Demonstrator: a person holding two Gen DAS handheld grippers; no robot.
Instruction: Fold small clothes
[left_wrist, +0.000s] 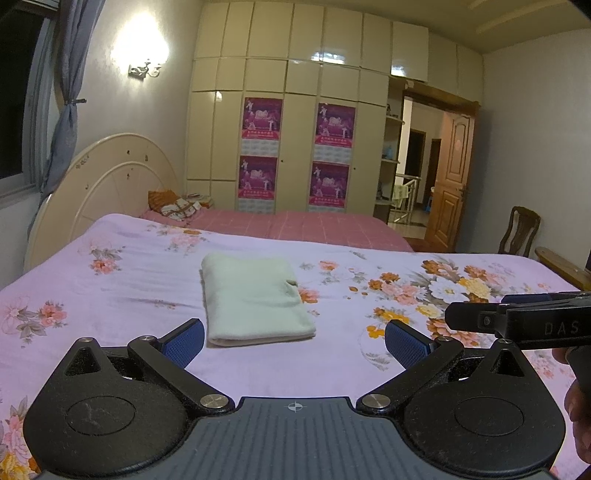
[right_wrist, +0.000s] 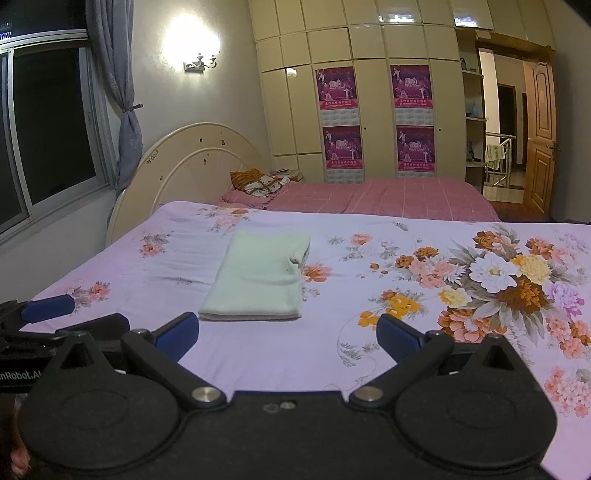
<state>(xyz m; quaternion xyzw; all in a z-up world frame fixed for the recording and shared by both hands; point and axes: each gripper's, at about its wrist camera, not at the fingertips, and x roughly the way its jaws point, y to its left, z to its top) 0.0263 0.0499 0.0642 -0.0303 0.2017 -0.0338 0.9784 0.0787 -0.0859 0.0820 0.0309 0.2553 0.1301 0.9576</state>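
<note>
Green cloth (left_wrist: 255, 299) lies folded flat mid bed (left_wrist: 110, 332), w/ edges squared, prob. fold done. Left gripper (left_wrist: 294, 341) & right gripper (right_wrist: 287, 334) hang just short of it, fingers spread wide, holding nothing, likely backed off to leave it undisturbed.

folded cloth (right_wrist: 258, 277), floral bedsheet (right_wrist: 406, 240), spread gripper (right_wrist: 288, 338)
</note>
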